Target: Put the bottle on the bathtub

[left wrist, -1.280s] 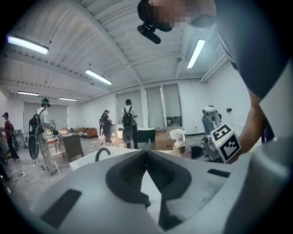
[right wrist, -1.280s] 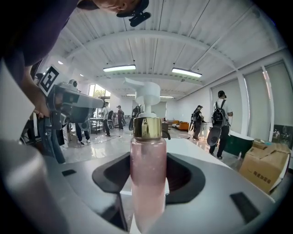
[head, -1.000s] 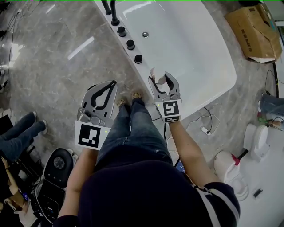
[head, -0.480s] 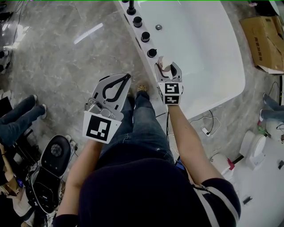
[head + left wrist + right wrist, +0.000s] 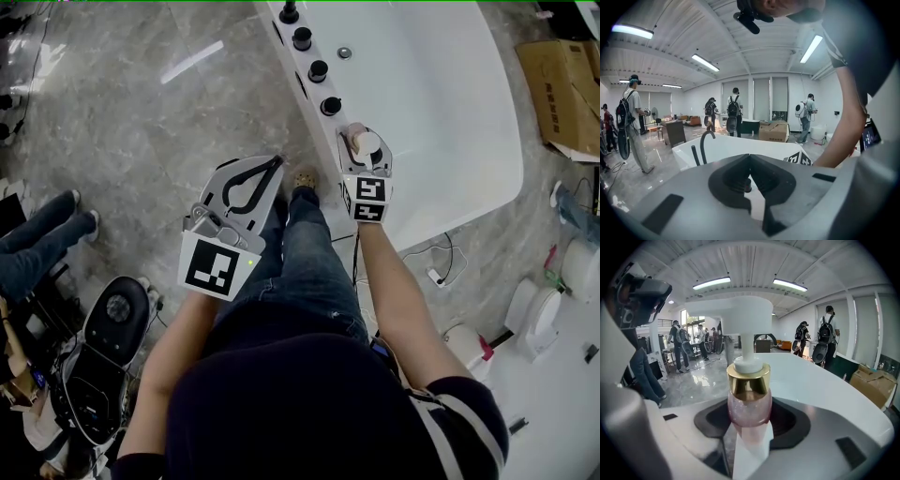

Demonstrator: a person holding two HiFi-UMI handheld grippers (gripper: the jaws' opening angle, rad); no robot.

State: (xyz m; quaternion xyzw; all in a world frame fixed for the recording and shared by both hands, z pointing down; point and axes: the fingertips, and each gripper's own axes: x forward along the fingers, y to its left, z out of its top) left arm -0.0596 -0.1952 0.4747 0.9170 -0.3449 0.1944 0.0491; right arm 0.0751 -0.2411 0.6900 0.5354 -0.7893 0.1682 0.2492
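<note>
Moved forward since half a second ago: the right gripper brings the bottle over the bathtub rim.
Head view: the bottle is just beside the black knobs, and the left gripper hangs behind over the floor. Left gripper view: jaws together, nothing between. Right gripper view: jaws clamp the pink body, pump pointing up; I judge the rim lies straight below.

This is a big work hall, like a test lab. A white bathtub stands on a shiny stone floor. Long lights run overhead. A box lies near, and people with backpacks stand around.
</note>
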